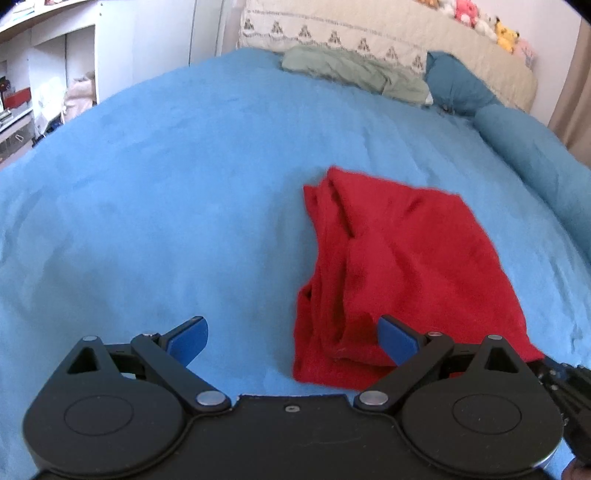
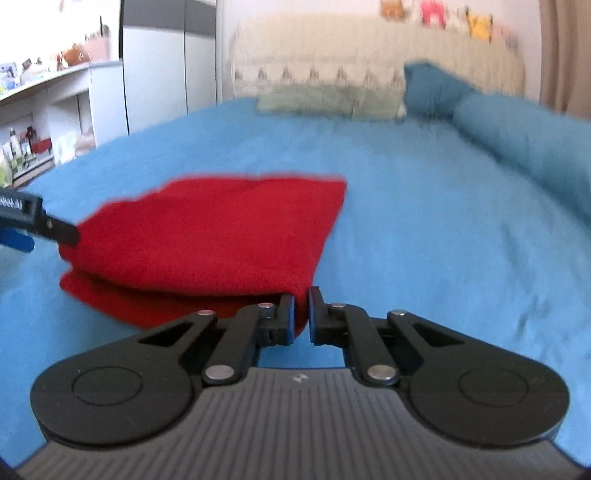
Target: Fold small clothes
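A corner of the red garment (image 2: 207,236) is clamped in the right tool (image 2: 302,310); the left tool (image 1: 291,339), spread apart, is needed at its seven-o'clock edge for the fold.

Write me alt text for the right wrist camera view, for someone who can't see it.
The right gripper is shut on the near corner of a red garment lying on a blue bedspread. The left gripper's tip reaches the garment's left edge. Pillows and plush toys blur in the background.
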Available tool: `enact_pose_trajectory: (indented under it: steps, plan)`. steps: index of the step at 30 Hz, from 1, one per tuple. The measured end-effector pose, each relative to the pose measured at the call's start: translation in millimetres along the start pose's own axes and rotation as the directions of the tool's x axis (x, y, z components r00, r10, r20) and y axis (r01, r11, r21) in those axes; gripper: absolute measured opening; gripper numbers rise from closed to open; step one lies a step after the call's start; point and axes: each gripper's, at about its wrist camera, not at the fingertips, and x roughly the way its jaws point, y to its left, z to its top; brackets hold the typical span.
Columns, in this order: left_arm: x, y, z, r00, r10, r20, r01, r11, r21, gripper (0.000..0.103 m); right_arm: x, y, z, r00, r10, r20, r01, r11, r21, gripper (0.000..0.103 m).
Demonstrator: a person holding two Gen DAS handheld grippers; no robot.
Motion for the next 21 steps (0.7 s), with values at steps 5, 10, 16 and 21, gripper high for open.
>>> enact_pose_trajectory:
  steps: [5, 10, 16, 21]
  plan:
    - [20.5, 1.1, -16.5, 0.997, 0.05, -0.066, -0.048, 0.998, 0.031, 0.1, 11.2, -13.8, -18.5, 0.998, 0.04, -0.055, -0.036, 0.997, 0.076, 0.022]
    - [17.2, 0.5, -16.8, 0.997, 0.052, -0.053, -0.049, 0.997, 0.051, 0.097, 7.9, -18.1, -14.5, 0.994, 0.076, -0.074, -0.073, 0.996, 0.053, 0.024]
    - [-17.4, -10.1, 7.4, 0.999, 0.037, 0.028, -0.039, 0.994, 0.098, 0.098, -12.9, -30.5, 3.2, 0.986, 0.144, -0.09, -0.145, 0.989, -0.007, 0.066]
    - [-13.5, -12.1, 53.8, 0.998, -0.057, 0.025, 0.055, 0.994, 0.098, 0.103, -39.6, -45.8, 39.9, 0.97, 0.239, -0.047, -0.239, 0.971, -0.008, 0.103]
